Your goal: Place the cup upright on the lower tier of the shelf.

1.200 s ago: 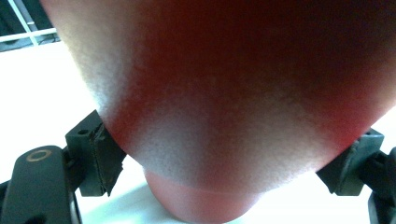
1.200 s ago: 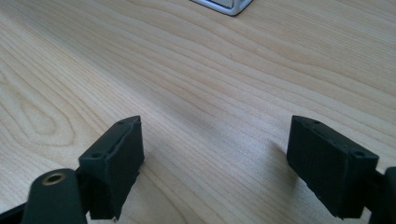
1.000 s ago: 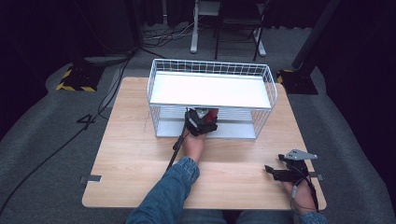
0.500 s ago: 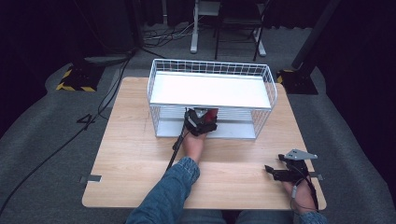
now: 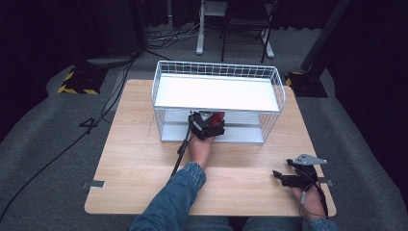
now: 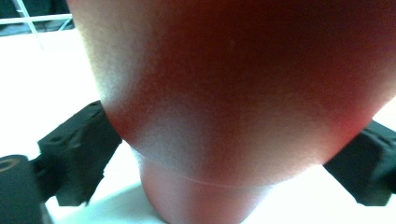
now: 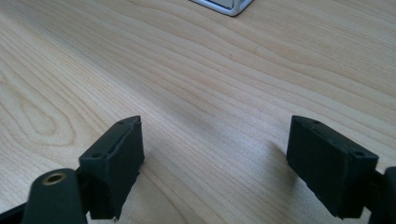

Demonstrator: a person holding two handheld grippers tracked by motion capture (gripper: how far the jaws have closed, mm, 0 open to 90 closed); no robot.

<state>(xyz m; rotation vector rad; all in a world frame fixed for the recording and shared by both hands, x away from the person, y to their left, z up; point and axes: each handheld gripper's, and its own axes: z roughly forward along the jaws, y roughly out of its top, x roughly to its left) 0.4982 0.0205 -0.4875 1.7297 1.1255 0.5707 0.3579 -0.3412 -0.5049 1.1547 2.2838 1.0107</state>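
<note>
Red rounded object (image 6: 243, 93) gripped by left gripper (image 5: 208, 126) at wire rack (image 5: 216, 72), right gripper (image 7: 215, 163) held wide open, empty, over wooden table (image 7: 210, 70).

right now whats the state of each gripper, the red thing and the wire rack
left gripper: shut on the red object, at the rack's lower shelf
red object: held between the jaws, identity unclear
right gripper: open, nothing between the jaws, low over the table
wire rack: upright, top shelf bare
</note>
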